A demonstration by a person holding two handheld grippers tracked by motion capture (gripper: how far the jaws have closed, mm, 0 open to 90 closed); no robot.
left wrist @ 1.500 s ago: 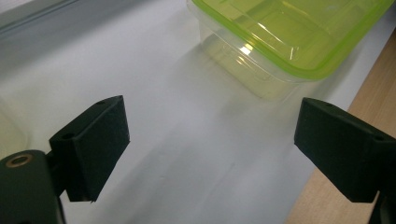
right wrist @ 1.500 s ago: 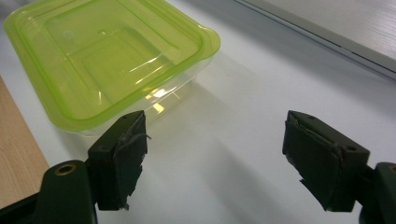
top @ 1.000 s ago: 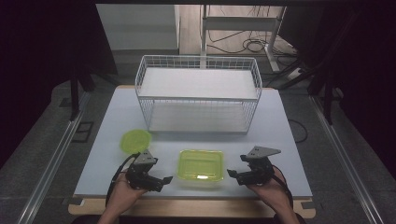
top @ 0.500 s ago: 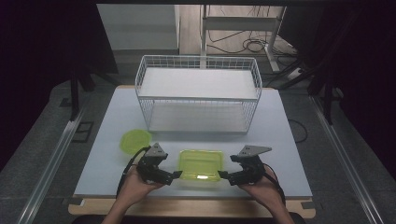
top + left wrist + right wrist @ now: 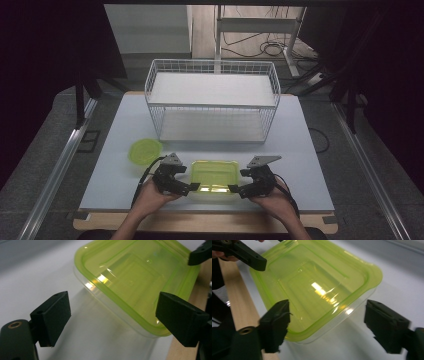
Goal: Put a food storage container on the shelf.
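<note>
A clear rectangular box with a lime-green lid (image 5: 214, 175) lies near the table's front edge. My left gripper (image 5: 190, 188) is at its near left corner and my right gripper (image 5: 233, 189) at its near right corner, both pointing inward. In the left gripper view the lid (image 5: 135, 280) reaches between the open jaws of the left gripper (image 5: 115, 315), and the pads stand apart from it. In the right gripper view the lid's corner (image 5: 317, 287) sits between the right gripper's (image 5: 329, 322) jaws, also untouched. Both pairs of jaws have just been closing a little.
A round green lid (image 5: 145, 150) lies left of the box. A white wire basket with two shelves (image 5: 212, 100) stands at the back of the table. The wooden table edge (image 5: 200, 220) runs just behind my hands.
Both hands have moved inward from the box's sides until the jaws straddle its near corners. The box has not moved.
</note>
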